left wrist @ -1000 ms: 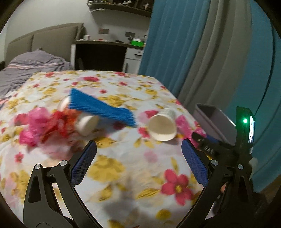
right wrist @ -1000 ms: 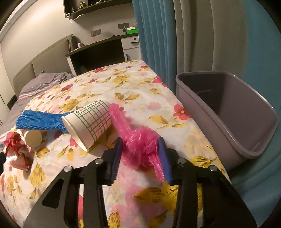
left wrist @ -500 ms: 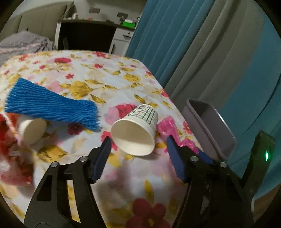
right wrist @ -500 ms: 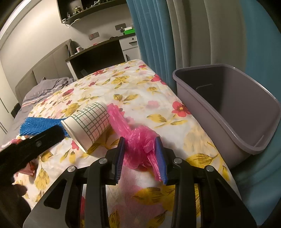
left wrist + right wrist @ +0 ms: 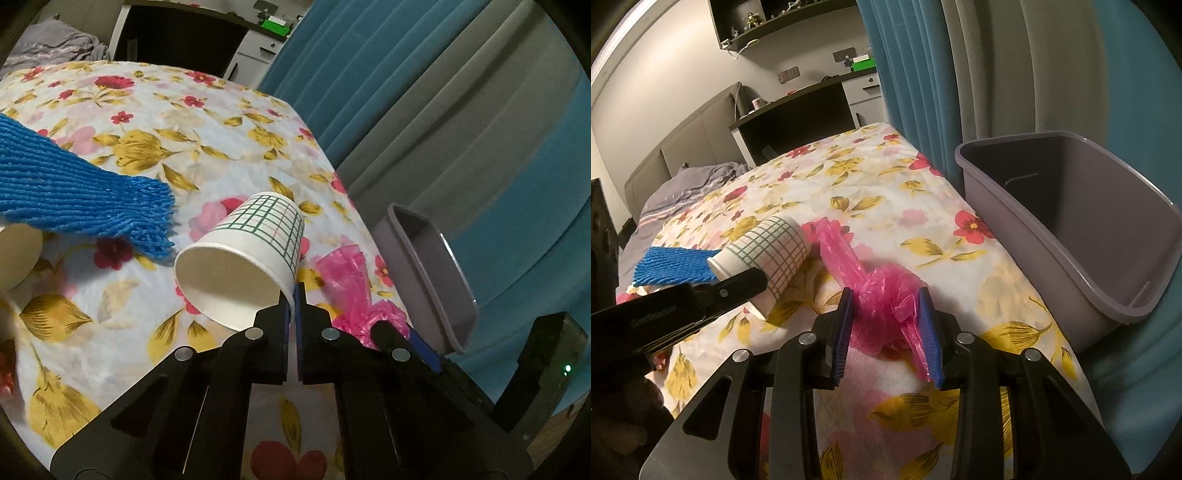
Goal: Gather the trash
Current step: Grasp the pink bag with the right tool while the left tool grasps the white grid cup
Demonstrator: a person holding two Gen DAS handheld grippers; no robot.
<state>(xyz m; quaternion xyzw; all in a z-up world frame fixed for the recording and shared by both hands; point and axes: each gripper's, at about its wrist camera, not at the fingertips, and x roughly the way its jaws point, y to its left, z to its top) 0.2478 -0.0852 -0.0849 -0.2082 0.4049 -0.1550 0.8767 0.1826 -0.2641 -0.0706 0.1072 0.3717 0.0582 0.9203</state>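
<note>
1. The left gripper (image 5: 294,295) is clenched on the rim of the white paper cup with a green grid print (image 5: 255,251), one pad inside the mouth and one outside the wall.
2. That cup lies on its side on the flower-print bedspread (image 5: 207,136), mouth toward the left wrist camera, base pointing to 1 o'clock.
3. The right gripper (image 5: 886,317) is closed around the crumpled pink plastic bag (image 5: 882,284), which bulges between its blue pads (image 5: 844,332) and rests on the bedspread.
4. A twisted tail of the bag runs toward 11 o'clock and touches the cup's base.
5. The blue ribbed foam net sleeve (image 5: 74,188) lies at 9 o'clock from the cup, its frayed end just beside the rim.
6. The grey plastic rectangular bin (image 5: 1082,221) stands at 3 o'clock of the bag, against the bed's edge, in front of teal and grey curtains (image 5: 923,66).
</note>
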